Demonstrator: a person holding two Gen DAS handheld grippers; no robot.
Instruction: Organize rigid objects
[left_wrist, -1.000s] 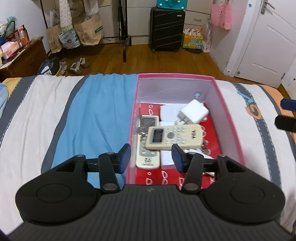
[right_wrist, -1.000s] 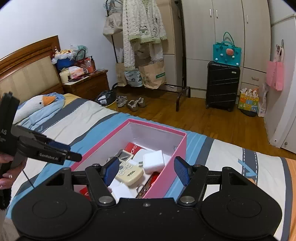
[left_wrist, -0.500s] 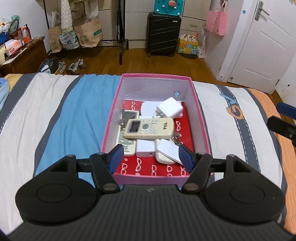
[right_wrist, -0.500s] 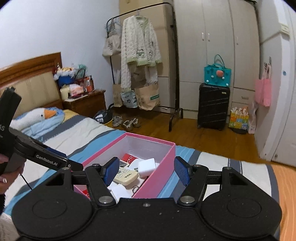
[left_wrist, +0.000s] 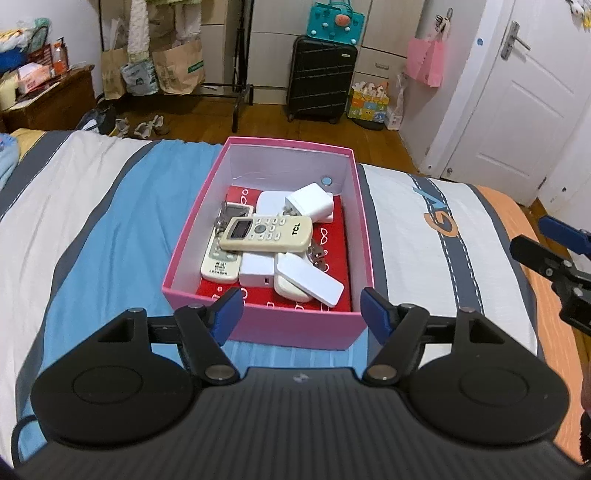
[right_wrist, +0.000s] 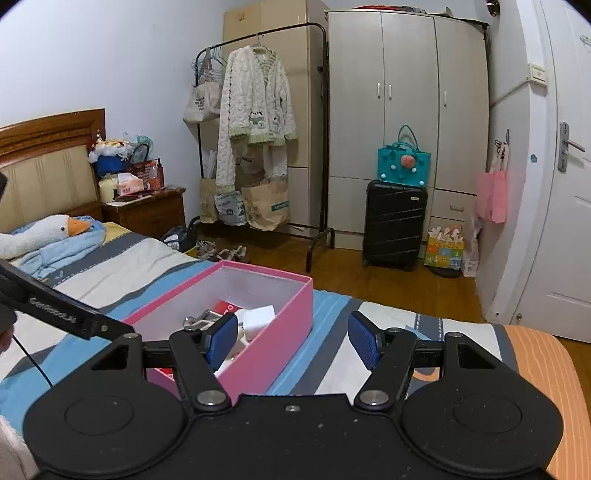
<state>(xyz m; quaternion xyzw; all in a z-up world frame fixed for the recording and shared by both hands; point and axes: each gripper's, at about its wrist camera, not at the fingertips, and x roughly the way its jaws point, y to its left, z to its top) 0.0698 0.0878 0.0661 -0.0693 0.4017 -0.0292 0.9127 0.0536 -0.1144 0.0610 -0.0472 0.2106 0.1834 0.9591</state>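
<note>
A pink box sits on the striped bed. Inside lie a cream TCL remote across a white remote, a white charger cube, white flat cases and keys. My left gripper hovers before the box's near wall, its jaws opening with nothing between them. In the right wrist view the pink box lies ahead and to the left. My right gripper stands open and empty above the box's right side. The right gripper's fingers show at the left wrist view's right edge.
The bed has white, blue, grey and orange stripes. A goose plush lies by the headboard. Beyond the bed stand a nightstand, a clothes rack, a black suitcase, a wardrobe and a white door.
My left gripper pulled back out of the box and its jaws spread wider. The right gripper also drew away from the box and tilted up, showing more of the room.
</note>
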